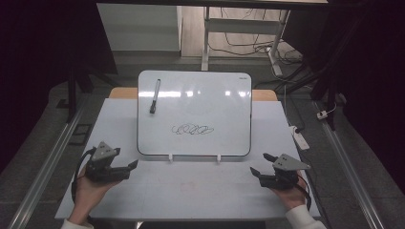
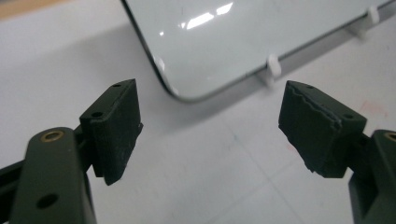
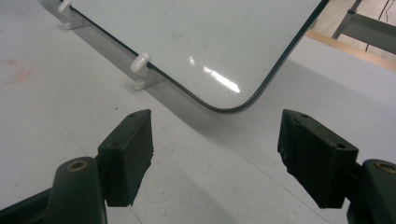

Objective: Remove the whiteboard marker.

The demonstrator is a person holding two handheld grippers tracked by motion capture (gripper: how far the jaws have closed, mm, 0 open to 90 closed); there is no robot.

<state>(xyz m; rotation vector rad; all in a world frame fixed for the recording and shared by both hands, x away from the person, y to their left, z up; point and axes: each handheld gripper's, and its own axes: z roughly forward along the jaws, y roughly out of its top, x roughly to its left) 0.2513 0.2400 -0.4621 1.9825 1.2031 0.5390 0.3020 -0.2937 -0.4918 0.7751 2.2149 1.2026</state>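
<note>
A pale table point(image 1: 191, 191) carries everything here, and both grippers rest low on its near part. Ahead of them, between the two, a whiteboard point(image 1: 200, 102) leans back on two small white clips point(image 1: 170, 157) at its near edge (a looping black scribble point(image 1: 192, 129) sits on its lower middle). The left gripper point(image 1: 129, 168), held in the person's left hand point(image 1: 88, 188), points at the board's near left corner, which shows just beyond its jaws in the left gripper view point(image 2: 211, 135); the jaws stand wide apart with nothing between them. The right gripper point(image 1: 261, 164) faces the board's near right corner point(image 3: 224, 105), its jaws likewise spread wide and empty. Farthest from both grippers, a black marker point(image 1: 154, 96) lies on the board's upper left, nearer the left gripper's side.
</note>
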